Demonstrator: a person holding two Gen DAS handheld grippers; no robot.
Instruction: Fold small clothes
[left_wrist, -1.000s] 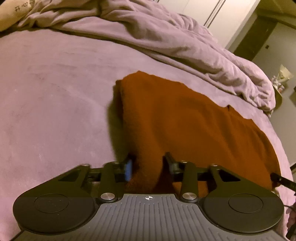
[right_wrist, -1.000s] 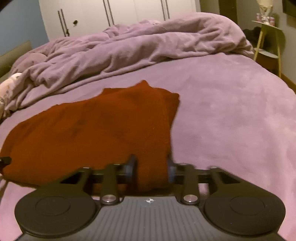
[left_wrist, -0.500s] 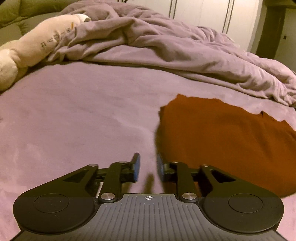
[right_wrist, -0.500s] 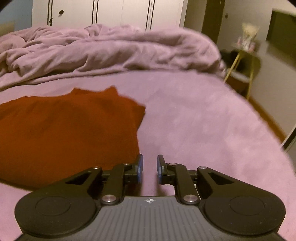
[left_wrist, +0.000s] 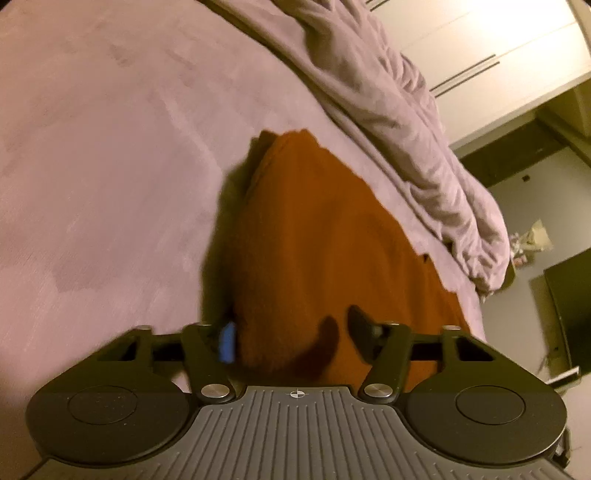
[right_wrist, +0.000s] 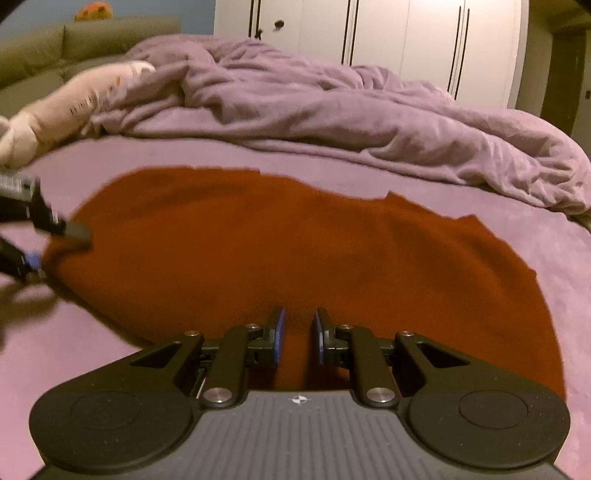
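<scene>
A rust-orange garment lies folded on the purple bed; it also shows in the left wrist view. My left gripper is open, its jaws standing wide around the garment's near left end; it also shows at the left edge of the right wrist view. My right gripper sits over the garment's near edge with a narrow gap between its blue pads, holding nothing.
A crumpled purple duvet lies along the far side of the bed. A cream pillow lies at the far left. White wardrobes stand behind. A small side table stands off the bed's right.
Both grippers had let go and pulled away from the garment. Now the left has opened wide and come back around its left end, and the right has moved over its near edge.
</scene>
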